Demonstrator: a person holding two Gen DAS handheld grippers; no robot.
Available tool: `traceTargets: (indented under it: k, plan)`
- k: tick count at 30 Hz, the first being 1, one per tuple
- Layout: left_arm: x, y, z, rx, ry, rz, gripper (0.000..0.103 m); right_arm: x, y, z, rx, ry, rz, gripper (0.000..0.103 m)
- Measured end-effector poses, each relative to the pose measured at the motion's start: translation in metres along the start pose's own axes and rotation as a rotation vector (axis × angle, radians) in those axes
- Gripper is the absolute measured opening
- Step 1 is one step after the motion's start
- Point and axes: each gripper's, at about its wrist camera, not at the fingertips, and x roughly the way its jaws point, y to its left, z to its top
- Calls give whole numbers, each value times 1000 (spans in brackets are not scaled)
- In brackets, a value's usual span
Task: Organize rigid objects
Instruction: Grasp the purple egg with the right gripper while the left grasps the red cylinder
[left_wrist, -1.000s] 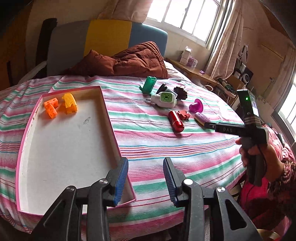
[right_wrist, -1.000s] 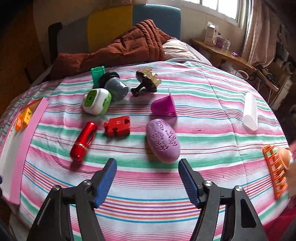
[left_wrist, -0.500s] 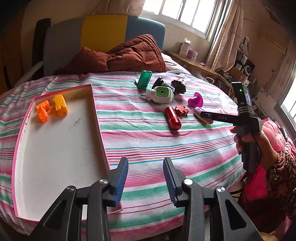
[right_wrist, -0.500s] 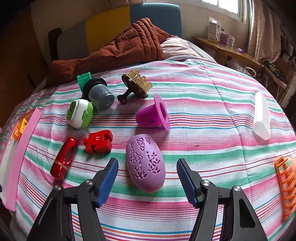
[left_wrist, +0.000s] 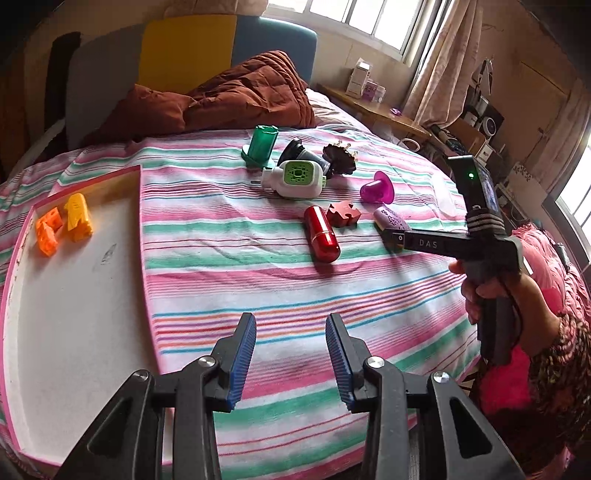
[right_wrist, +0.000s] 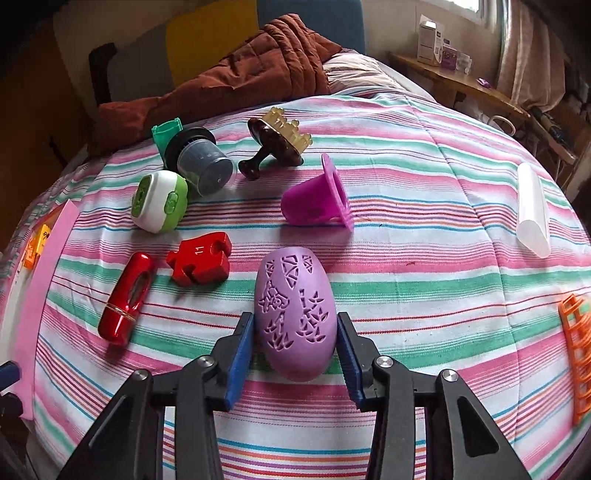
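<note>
Your right tool (right_wrist: 294, 341) straddles lilac oval case (right_wrist: 295, 314) at frame centre, pads spread, not clamped. Left tool (left_wrist: 290, 354) released, empty, low centre.

A: So where's everything on the bed (right_wrist: 406, 236)?

B: The tray (left_wrist: 74, 314) sits at the left edge with two blocks (left_wrist: 62, 221) in its far corner. The egg-shaped shell (right_wrist: 295, 317) lies nearest, between the right tool (right_wrist: 295, 354) fingers. Left of it is the puzzle piece (right_wrist: 199, 262), then the capsule (right_wrist: 127, 297). The funnel (right_wrist: 314, 201) lies behind.
</note>
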Motion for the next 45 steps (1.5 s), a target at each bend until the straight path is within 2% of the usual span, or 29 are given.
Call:
traceTargets:
  k: [8,11,15,22,35,36,38,45]
  plan:
    - [35,-28,31,17,22,-4,39,0,4,-3,8,21,0,44]
    - [60,-38,46,30,63,10,40,0,7,-3,-10,31,-9,44]
    - [91,-41,60,-1,100,27,40,-1,9,-4,-17,33,-19,44]
    - [120,-40,72,-11,111,23,40,1,13,-3,-50,41,-28,43]
    - [122,-39,66,27,47,5,40,4,10,4,-27,-13,-4,45]
    - [122,-39,66,32,46,9,38,6,10,5,-40,-12,-8,44]
    - [124,-40,67,55,49,35,27,5,15,3,-73,-13,-28,44]
    - [119,-36,62,86,55,27,27,5,21,1,-106,-15,-54,44]
